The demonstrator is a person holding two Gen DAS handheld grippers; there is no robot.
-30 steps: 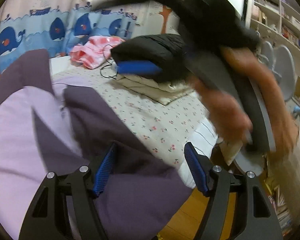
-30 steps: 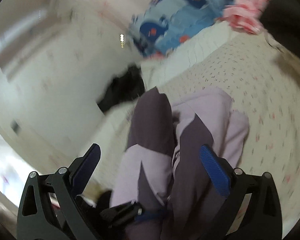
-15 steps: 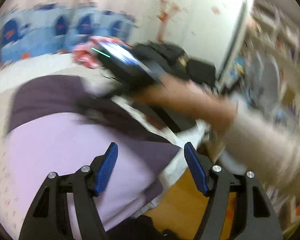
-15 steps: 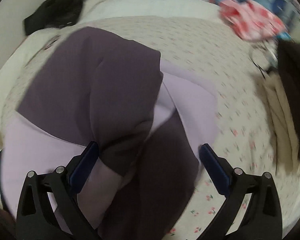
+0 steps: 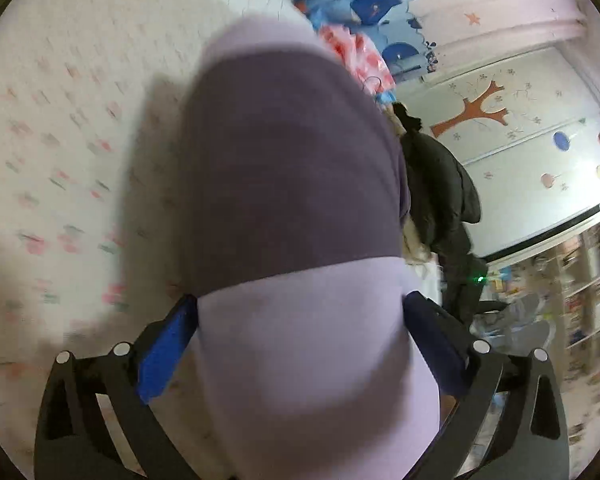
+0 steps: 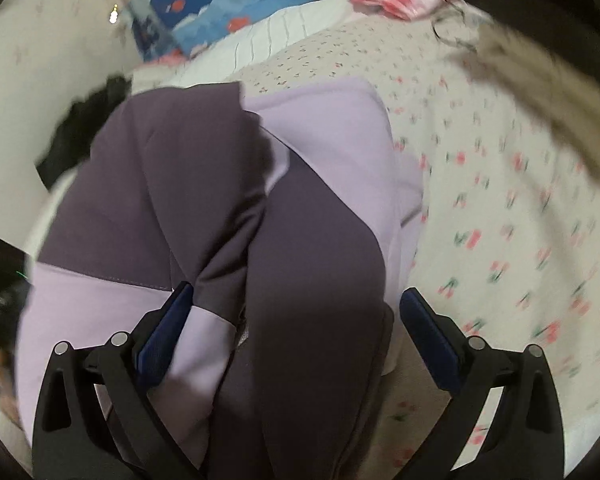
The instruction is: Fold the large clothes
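A: Where's the garment (image 5: 296, 208)?
B: Centre frame, folded on the bed (image 5: 60, 140).
A: The left tool (image 5: 300, 344)?
B: Jaws opening, cloth between.
A: The right tool (image 6: 296, 332)?
B: Spread wide, straddling the fabric.

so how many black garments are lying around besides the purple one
2: a black jacket on the pile beyond the purple garment, and a black item by the wall. More may be hidden.

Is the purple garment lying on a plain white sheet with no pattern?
No. In the right wrist view the purple garment lies on a sheet printed with small red cherries.
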